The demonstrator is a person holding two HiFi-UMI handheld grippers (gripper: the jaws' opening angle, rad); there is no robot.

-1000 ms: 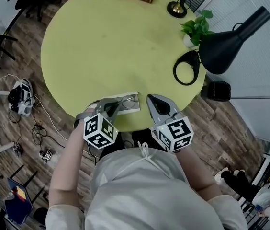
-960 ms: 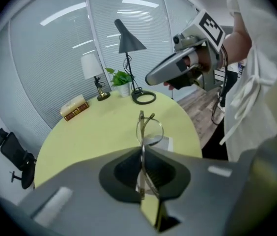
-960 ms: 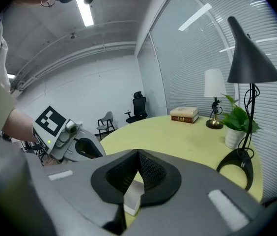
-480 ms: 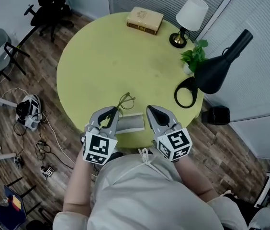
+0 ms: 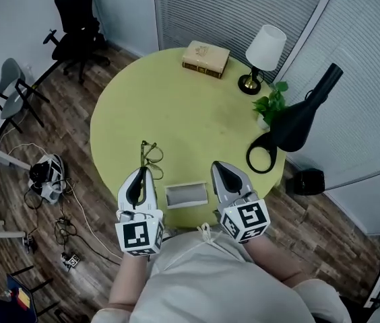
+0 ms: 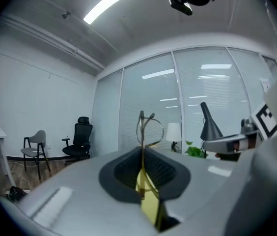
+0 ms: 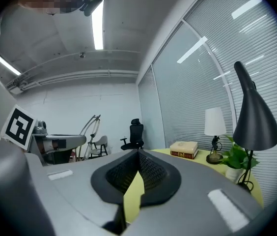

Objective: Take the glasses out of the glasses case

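My left gripper (image 5: 141, 172) is shut on a thin temple of the wire-framed glasses (image 5: 151, 155), which stick out beyond its tips over the yellow round table (image 5: 176, 106). In the left gripper view the glasses (image 6: 146, 128) rise from the closed jaws of the left gripper (image 6: 142, 150). The pale rectangular glasses case (image 5: 186, 195) lies at the table's near edge between both grippers, and looks open. My right gripper (image 5: 219, 166) is shut on nothing just right of the case. Its jaws meet in the right gripper view (image 7: 138, 153), where the glasses (image 7: 91, 124) show at left.
At the far side of the table lie a book (image 5: 205, 58) and a white table lamp (image 5: 264, 51). A small plant (image 5: 271, 106) and a black desk lamp (image 5: 296, 121) stand at the right edge. Chairs (image 5: 75, 29) and cables (image 5: 45, 177) are on the floor at left.
The left gripper has carried the glasses out of the case and off to the left. The case stays on the table. The head view has lifted and shows more of the room.
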